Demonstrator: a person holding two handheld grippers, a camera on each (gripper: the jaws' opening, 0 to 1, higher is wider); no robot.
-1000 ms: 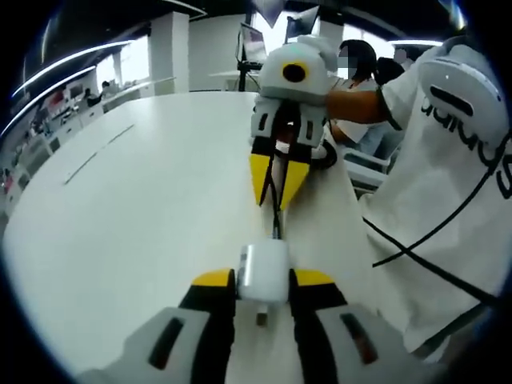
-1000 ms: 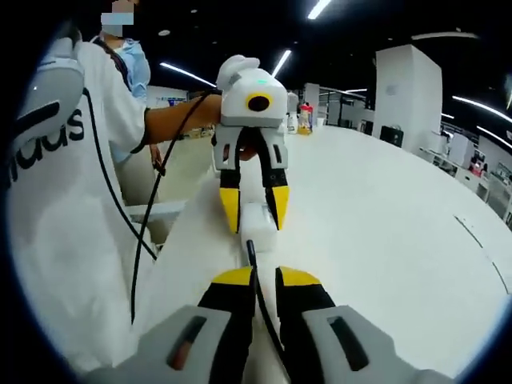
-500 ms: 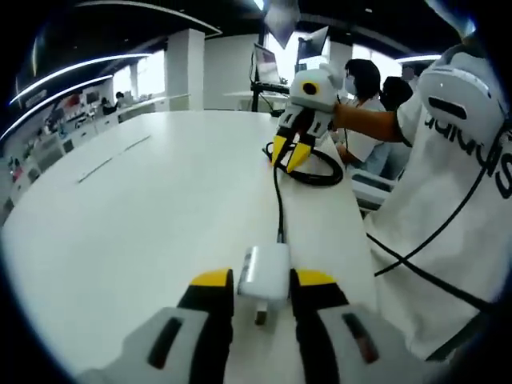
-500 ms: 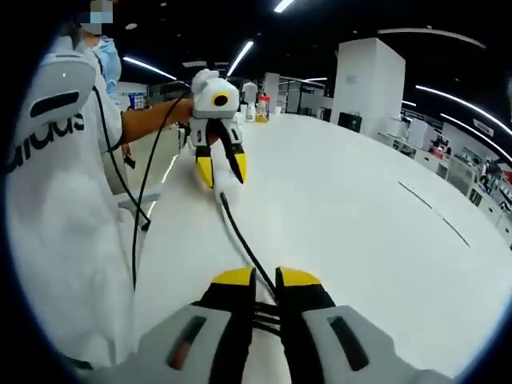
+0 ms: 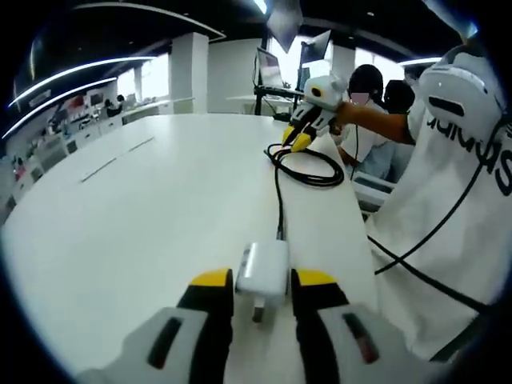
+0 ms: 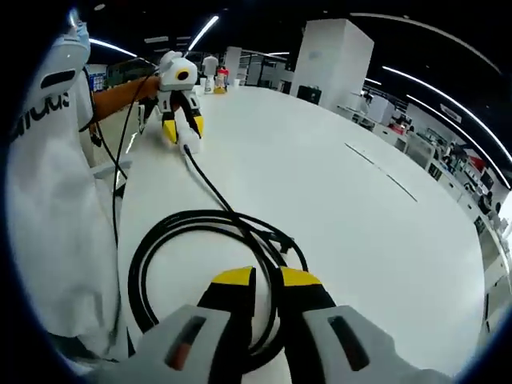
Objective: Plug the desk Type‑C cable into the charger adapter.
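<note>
clamping down on the white charger adapter point(image 5: 262, 272), the left hand-held gripper point(image 5: 262, 280) has it pinned between its yellow-tipped jaws, low over the white counter point(image 5: 144, 208), metal prongs pointing back toward the camera. out of the adapter's far face runs the black type-c cable point(image 5: 279, 192), and the plug looks seated in the port, though the joint is too small to swear to. follow that line away and it opens into a loose coil near the counter's edge, where the right hand-held gripper point(image 5: 298, 138) hangs over the loops.

in the right gripper view, the right hand-held gripper point(image 6: 266, 282) shows its jaws close together with the coil lying under and around them; whether a strand is pinched there i cannot tell. beyond the coil the cable point(image 6: 210, 182) stretches off to the left hand-held gripper point(image 6: 182, 133), well apart, adapter in its jaws. the person's white shirt point(image 6: 48, 200) fills the side nearest the counter edge.

judging by this, the plugging step reads as done or all but done. next move, as a guess: confirm the plug is fully home, then set the adapter down without tugging the cable loose.
</note>
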